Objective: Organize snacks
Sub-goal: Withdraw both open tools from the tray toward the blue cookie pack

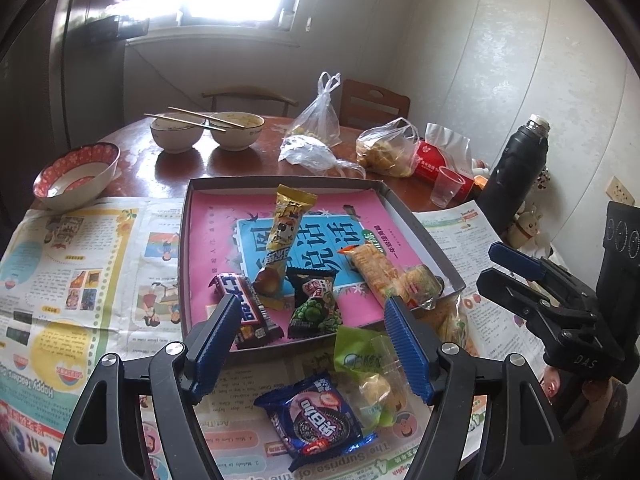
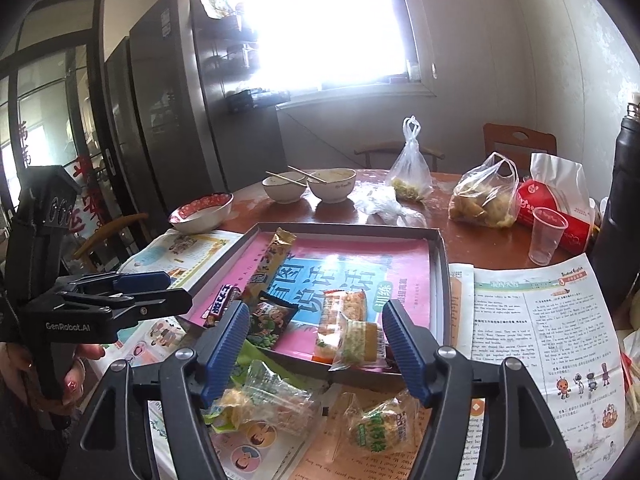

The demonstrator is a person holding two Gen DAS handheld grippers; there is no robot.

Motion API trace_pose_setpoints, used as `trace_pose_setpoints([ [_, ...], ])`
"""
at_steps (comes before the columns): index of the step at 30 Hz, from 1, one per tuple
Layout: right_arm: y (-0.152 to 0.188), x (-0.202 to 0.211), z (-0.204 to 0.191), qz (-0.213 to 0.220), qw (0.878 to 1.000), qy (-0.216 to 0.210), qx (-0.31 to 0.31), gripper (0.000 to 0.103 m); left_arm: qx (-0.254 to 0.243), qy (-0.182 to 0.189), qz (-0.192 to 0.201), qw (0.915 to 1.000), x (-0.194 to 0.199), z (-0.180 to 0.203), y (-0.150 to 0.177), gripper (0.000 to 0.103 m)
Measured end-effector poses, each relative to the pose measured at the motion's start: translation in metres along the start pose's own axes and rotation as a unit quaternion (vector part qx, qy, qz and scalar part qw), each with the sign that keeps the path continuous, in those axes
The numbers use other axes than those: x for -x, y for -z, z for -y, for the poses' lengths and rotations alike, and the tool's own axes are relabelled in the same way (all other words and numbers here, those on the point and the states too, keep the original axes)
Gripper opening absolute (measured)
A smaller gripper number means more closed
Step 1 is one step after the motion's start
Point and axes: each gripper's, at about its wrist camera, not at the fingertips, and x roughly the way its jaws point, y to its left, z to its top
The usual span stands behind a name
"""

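The snacks are lying in two groups. Several are already sitting inside the shallow tray (image 1: 420,228), which has a pink book cover on its floor: a long yellow packet (image 1: 288,220) pointing to the far side, a dark chocolate bar (image 1: 246,312) at the near left corner, a green pea packet (image 1: 314,304) beside it, and an orange cracker packet (image 1: 374,276) toward the right. A clear-wrapped cake (image 2: 360,342) is resting at the near right corner of the tray, partly on its edge.

Other snacks are still waiting outside, on the newspaper (image 1: 80,264) just in front of the tray: a blue cookie packet (image 1: 316,420), a green and clear packet (image 1: 368,364) touching it, and a round wrapped cake (image 2: 380,424) more to the right.

The left tool (image 1: 316,316) is hovering above the near edge of the tray with its jaws standing apart and nothing pressed between them. The right tool (image 2: 314,324) is also standing open and empty, above the near right part of the tray.

I judge that the sorting is about half done and both tools are free between two placements. The next move is probably calling for one tool to come down toward a loose packet on the newspaper. The wrappers are thin and slippery, so the jaws should be closing on the body of the packet, not on the crimped end.

Farther on the worktop (image 1: 248,160), bowls (image 1: 176,132) with chopsticks, plastic bags (image 1: 384,148), a plastic cup (image 1: 448,186) and a dark flask (image 1: 516,168) are standing well apart from the work.
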Motion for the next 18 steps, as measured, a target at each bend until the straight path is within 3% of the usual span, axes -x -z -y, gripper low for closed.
trace_pose_setpoints([
  [10, 0.003, 0.009, -0.007, 0.002, 1.0, -0.004, 0.011, 0.07, -0.002, -0.005, -0.001, 1.0, 0.008, 0.002, 0.003, 0.075],
  [18, 0.009, 0.01, -0.014, -0.01, 1.0, -0.01, 0.022, 0.071, -0.001, -0.007, -0.03, 0.9995, 0.0, 0.003, 0.016, 0.075],
])
